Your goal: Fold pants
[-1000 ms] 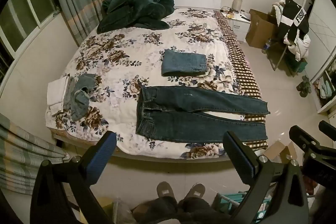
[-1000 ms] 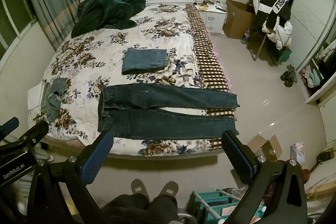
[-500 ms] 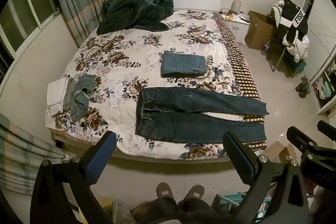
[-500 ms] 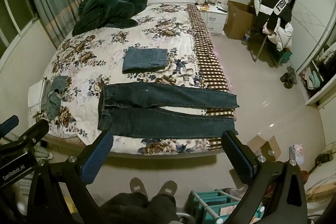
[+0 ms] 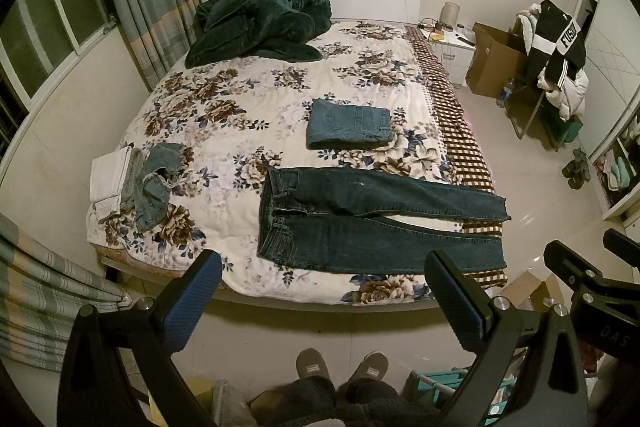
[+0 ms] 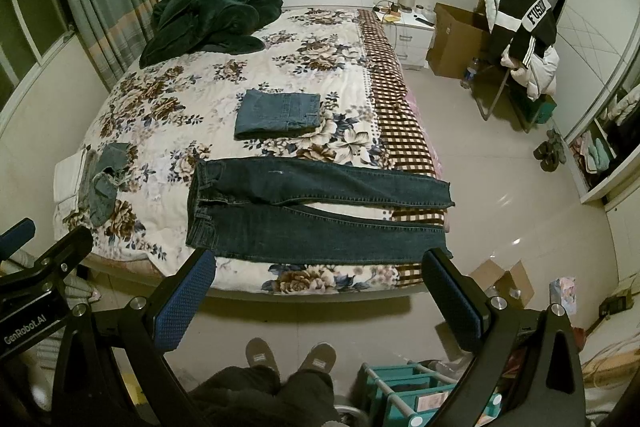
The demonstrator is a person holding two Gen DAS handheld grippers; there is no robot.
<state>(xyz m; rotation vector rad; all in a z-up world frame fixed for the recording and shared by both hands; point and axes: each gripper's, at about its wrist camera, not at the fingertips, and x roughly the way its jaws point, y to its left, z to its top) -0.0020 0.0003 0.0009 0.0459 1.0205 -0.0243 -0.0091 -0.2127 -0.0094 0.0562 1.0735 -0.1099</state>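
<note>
The dark jeans (image 5: 372,223) lie flat along the near edge of the bed (image 5: 240,123), legs slightly apart. My left gripper (image 5: 320,301) and right gripper (image 6: 316,301) hover spread wide and empty. Denim is heavy, limp and grippy, so I'd pinch the waistband and a hem.

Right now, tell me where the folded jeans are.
The folded jeans lie mid-bed on the flowered quilt, just beyond the spread-out dark jeans and short of the green blanket by the headboard.
</note>
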